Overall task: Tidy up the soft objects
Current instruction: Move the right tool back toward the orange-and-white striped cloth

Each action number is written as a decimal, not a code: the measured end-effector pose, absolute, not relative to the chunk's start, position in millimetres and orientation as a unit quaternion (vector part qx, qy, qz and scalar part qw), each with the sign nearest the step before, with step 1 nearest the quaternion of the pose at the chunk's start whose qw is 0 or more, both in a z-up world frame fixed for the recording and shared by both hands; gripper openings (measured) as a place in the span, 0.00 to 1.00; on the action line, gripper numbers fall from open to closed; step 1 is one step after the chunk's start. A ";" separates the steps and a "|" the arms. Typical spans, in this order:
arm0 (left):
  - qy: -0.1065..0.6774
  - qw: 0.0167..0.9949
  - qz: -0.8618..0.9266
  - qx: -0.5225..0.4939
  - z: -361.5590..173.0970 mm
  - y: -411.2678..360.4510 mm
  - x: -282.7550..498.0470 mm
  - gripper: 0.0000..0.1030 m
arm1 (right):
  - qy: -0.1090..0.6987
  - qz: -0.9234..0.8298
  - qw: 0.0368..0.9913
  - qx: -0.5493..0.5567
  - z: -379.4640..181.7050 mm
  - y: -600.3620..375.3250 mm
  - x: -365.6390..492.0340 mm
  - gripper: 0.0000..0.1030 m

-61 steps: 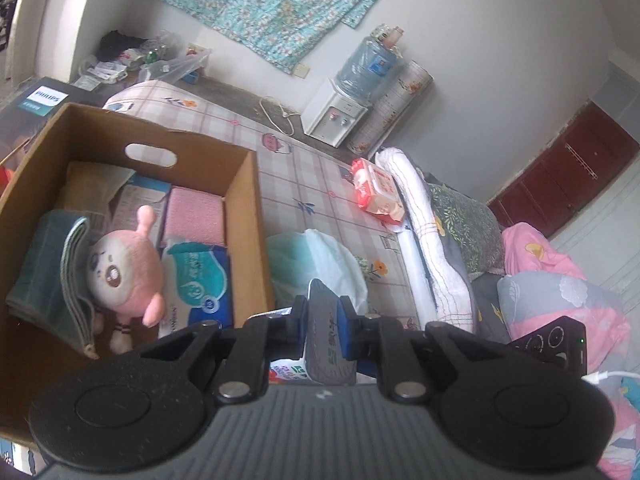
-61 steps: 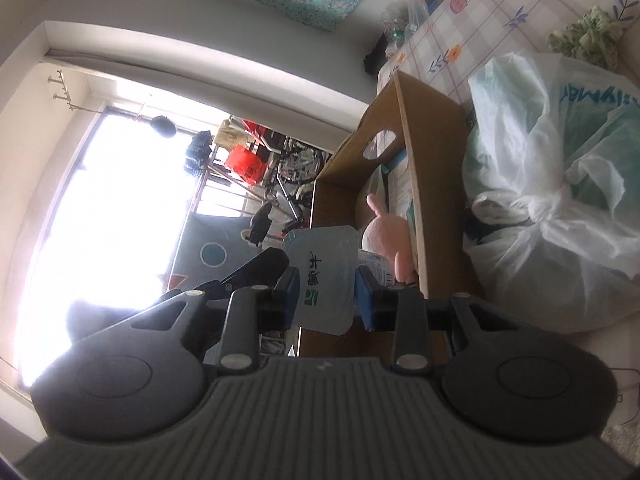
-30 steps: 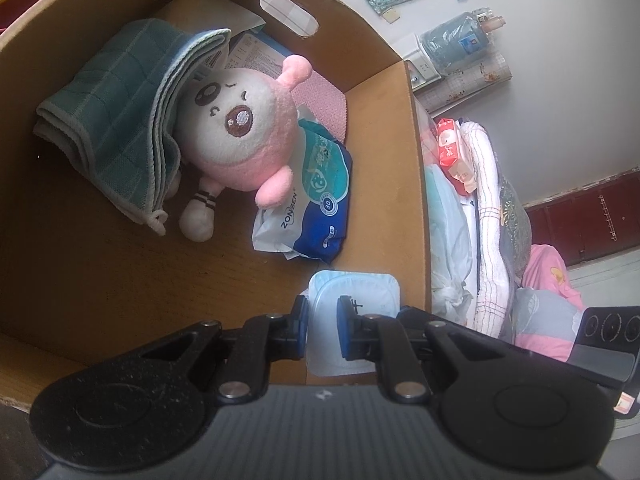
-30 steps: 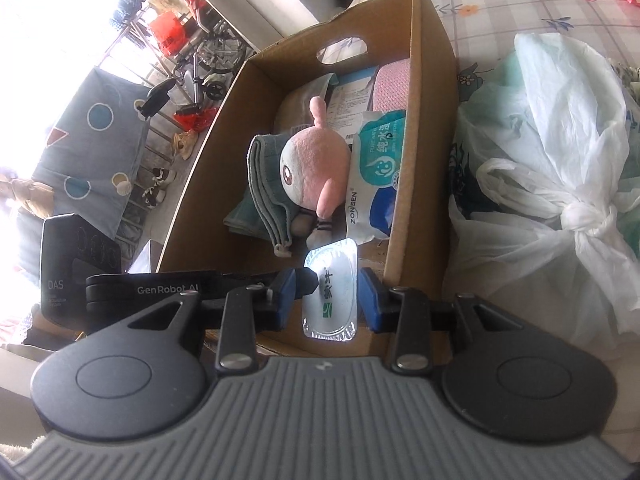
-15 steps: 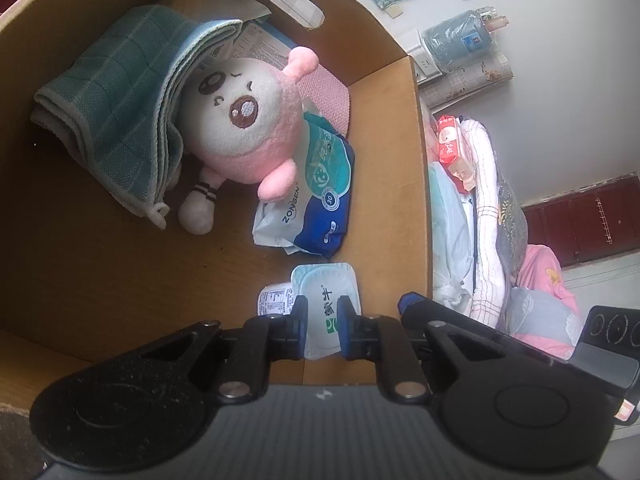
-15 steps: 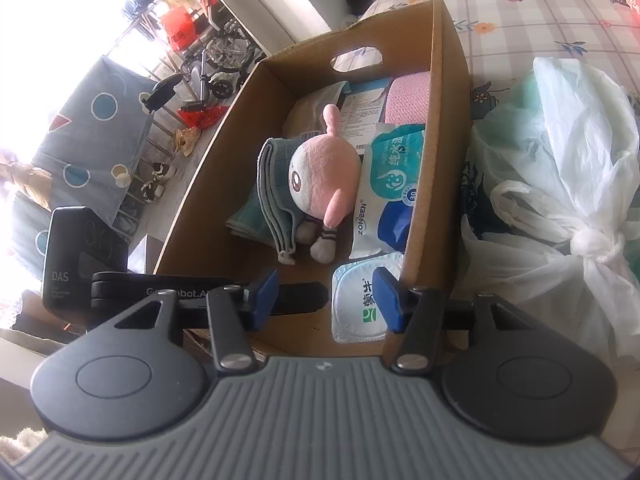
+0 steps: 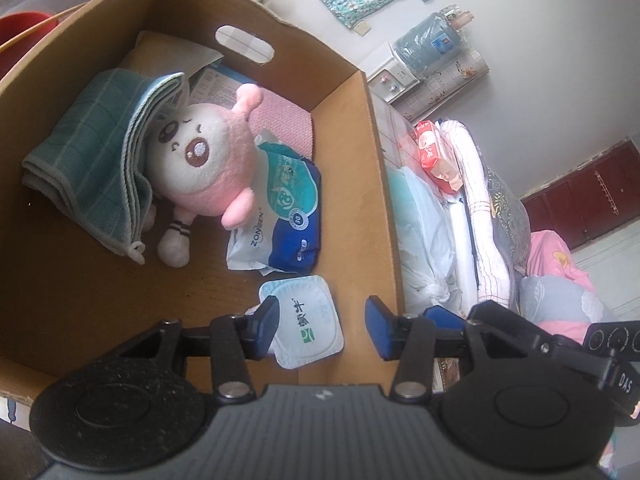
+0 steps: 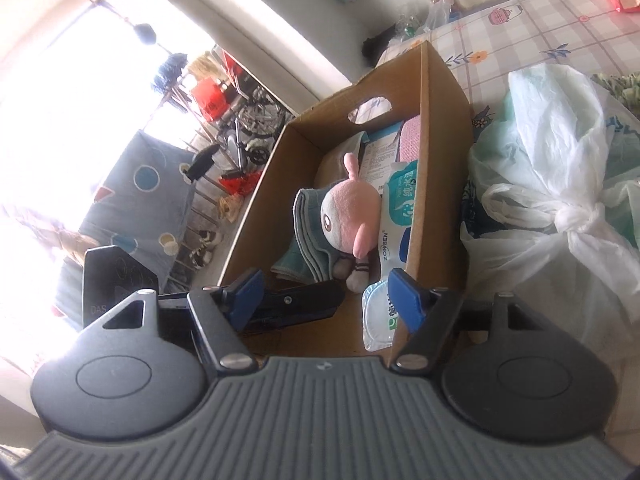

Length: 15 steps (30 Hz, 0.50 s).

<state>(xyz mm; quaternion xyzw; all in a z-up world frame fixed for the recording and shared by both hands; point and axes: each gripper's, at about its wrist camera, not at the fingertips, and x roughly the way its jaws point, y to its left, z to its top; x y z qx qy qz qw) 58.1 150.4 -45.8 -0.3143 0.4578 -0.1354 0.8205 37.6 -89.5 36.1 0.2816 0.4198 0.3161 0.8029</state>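
A cardboard box (image 7: pixel 376 128) holds a folded teal towel (image 7: pixel 92 160), a pink and white plush toy (image 7: pixel 208 160), a blue and white tissue pack (image 7: pixel 284 224) and a pink cloth (image 7: pixel 280 120). A white soft pouch (image 7: pixel 308 324) with green print lies on the box floor at the near right corner. My left gripper (image 7: pixel 322 326) is open above the pouch, not holding it. My right gripper (image 8: pixel 324 292) is open over the box's near end; the pouch (image 8: pixel 378 316) shows beside its right finger, and the plush (image 8: pixel 352 216) lies beyond.
A knotted white plastic bag (image 8: pixel 560 184) lies right of the box on the checked bedsheet (image 8: pixel 520 28). A red wipes pack (image 7: pixel 436 156), rolled bedding (image 7: pixel 492 216) and pink clothes (image 7: pixel 556 256) lie beyond. A water dispenser (image 7: pixel 420 56) stands by the wall.
Both grippers carried the pouch into the box. The right gripper opened first, then the left opened, and the pouch now lies on the box floor. The right gripper has drawn back.
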 end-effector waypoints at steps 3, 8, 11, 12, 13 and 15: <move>0.438 0.846 -0.142 -0.269 -28.9 130.2 52.4 0.56 | 0.387 0.296 0.813 0.318 35.0 -123.5 19.4 0.69; 0.397 0.883 -0.161 -0.191 -0.8 87.0 40.8 0.67 | 0.345 0.232 0.836 0.358 32.3 -185.7 -7.6 0.69; 0.380 0.892 -0.181 -0.163 9.4 59.3 35.4 0.71 | 0.326 0.182 0.855 0.361 29.3 -222.4 -22.4 0.69; 0.375 0.895 -0.189 -0.153 12.4 47.1 34.1 0.71 | 0.323 0.163 0.861 0.357 26.5 -235.9 -27.3 0.69; 0.372 0.896 -0.196 -0.143 14.1 37.0 33.5 0.71 | 0.321 0.148 0.867 0.352 25.3 -246.2 -30.7 0.69; 0.368 0.897 -0.210 -0.124 15.9 15.4 33.2 0.71 | 0.319 0.124 0.878 0.336 24.8 -261.2 -34.3 0.69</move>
